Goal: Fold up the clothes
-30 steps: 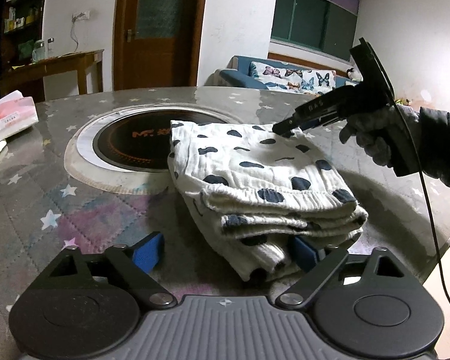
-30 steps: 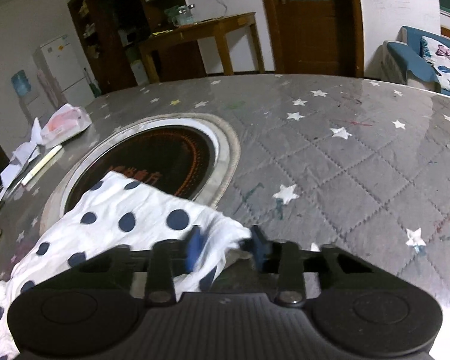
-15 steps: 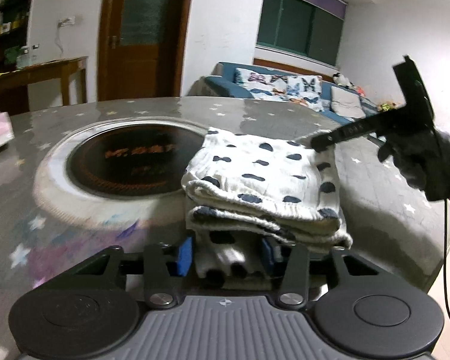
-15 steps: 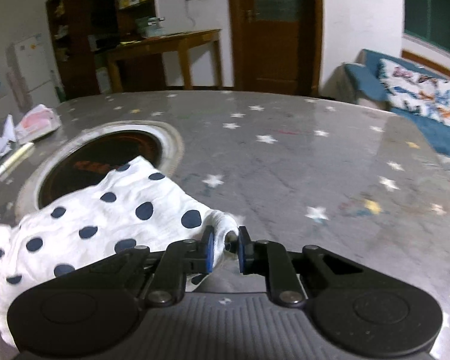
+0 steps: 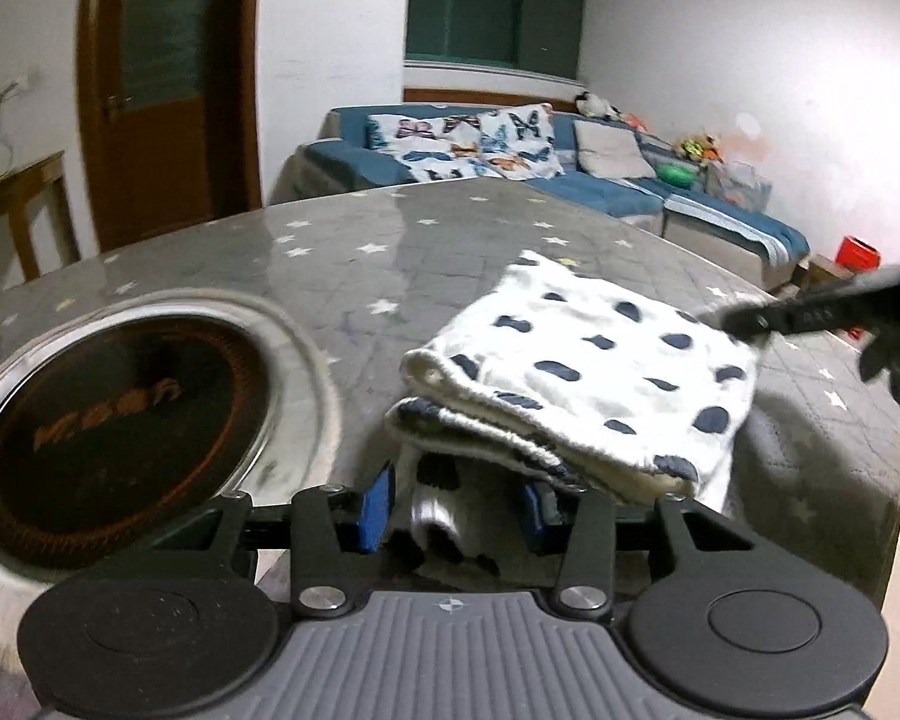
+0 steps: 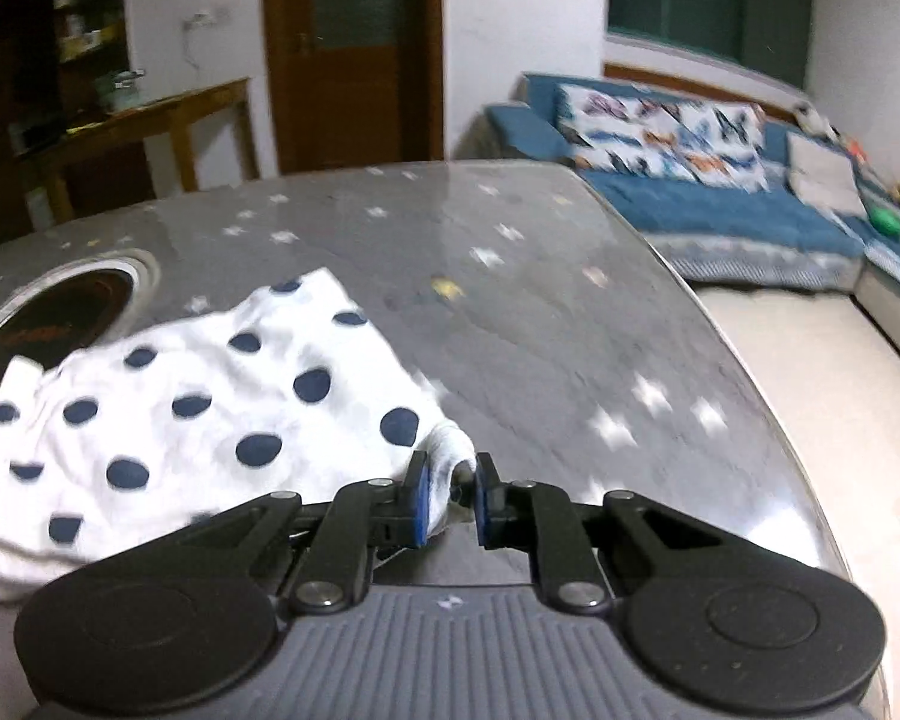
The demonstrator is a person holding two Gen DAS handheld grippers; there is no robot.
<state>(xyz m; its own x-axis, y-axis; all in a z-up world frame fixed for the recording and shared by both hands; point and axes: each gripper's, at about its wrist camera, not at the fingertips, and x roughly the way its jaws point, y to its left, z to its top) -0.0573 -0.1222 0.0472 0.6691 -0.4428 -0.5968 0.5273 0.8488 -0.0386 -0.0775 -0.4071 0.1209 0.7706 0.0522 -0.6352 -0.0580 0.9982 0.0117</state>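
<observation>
White dotted folded garment (image 5: 594, 378) near table's (image 5: 390, 258) right edge.
Gripped by left gripper (image 5: 456, 504) at near layers, right gripper (image 6: 448, 501) clenched on corner; bare tabletop beyond.

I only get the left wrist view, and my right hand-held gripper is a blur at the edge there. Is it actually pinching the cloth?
Observer: Yes. The right hand-held gripper is shut on a corner of the dotted cloth.
Operator: How near is that corner to the table edge?
Observer: Close. The table rim curves past just right of the gripper.
Operator: What lies beyond the rim?
Observer: Pale floor, then a blue sofa.
</observation>
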